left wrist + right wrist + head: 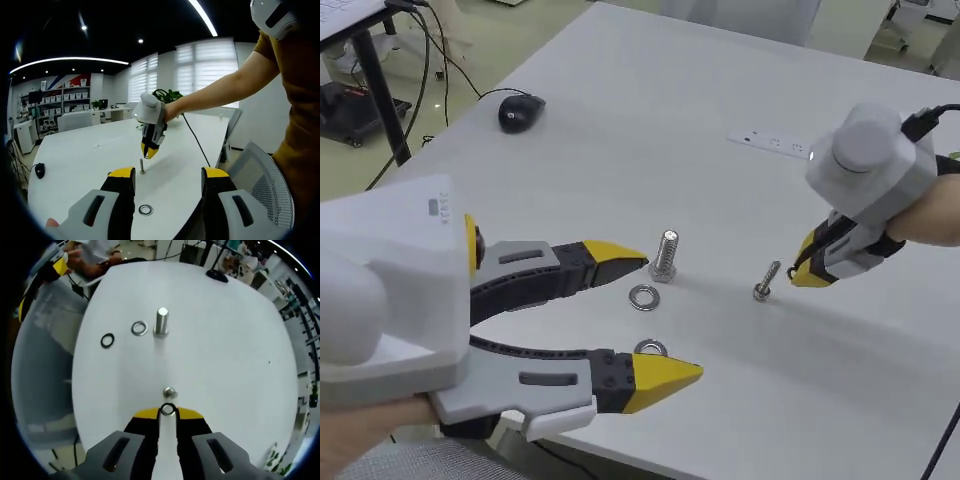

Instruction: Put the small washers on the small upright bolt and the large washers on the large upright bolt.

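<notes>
The large bolt (665, 255) stands upright mid-table, and the small bolt (766, 280) stands to its right. Two large washers lie flat near the large bolt: one (644, 297) just in front of it, the other (651, 348) closer to the front edge. My left gripper (655, 315) is open, its yellow tips either side of these washers and above them. My right gripper (808, 272) is shut on a small washer (168, 410), held just short of the small bolt (170, 391). In the right gripper view the large bolt (161, 321) and both washers (139, 328) (107, 340) lie beyond.
A black mouse (521, 111) sits at the table's far left, and a white power strip (770, 142) lies at the back right. The white table's front edge (740, 462) runs close under my left gripper. A mesh chair (265, 180) stands beside the table.
</notes>
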{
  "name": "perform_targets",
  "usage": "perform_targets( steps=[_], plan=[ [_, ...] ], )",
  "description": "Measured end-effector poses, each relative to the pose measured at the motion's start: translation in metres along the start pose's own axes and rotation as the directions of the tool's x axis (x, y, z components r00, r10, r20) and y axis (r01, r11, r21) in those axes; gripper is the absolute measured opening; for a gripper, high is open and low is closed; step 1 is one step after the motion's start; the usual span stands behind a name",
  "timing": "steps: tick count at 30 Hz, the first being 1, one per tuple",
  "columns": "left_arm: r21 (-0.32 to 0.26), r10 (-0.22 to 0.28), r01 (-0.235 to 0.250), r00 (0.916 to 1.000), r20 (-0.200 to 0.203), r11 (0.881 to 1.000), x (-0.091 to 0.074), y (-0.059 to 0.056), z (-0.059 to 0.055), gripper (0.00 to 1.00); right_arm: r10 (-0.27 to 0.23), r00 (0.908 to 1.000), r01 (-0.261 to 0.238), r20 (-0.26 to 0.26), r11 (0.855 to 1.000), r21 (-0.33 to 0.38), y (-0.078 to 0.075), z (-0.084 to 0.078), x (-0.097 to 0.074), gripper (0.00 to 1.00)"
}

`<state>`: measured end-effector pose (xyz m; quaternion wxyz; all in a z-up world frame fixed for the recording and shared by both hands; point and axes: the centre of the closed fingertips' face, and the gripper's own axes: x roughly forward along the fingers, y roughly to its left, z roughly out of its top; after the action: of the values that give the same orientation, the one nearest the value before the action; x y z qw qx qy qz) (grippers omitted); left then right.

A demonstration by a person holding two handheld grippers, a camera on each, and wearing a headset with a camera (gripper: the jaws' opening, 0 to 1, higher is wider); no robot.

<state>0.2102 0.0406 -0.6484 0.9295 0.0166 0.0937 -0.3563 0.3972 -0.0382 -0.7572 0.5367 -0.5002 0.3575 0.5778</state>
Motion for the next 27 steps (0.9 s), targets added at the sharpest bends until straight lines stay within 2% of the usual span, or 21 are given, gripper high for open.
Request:
perform_targets(
  steps=[14, 27],
  plan=[
    [-0.008, 0.008, -0.008, 0.9999, 0.008, 1.000, 0.000, 0.007, 0.000, 0.52, 0.011, 0.9999, -0.011, -0.007, 0.999, -0.038, -0.008, 0.013, 0.005, 0.12],
    [-0.016, 0.007, -0.007, 1.0000, 0.007, 1.000, 0.001, 0.010, -0.002, 0.52, 0.026, 0.9992, -0.028, -0.030, 0.998, -0.052, -0.009, 0.014, 0.015, 0.12]
  ],
)
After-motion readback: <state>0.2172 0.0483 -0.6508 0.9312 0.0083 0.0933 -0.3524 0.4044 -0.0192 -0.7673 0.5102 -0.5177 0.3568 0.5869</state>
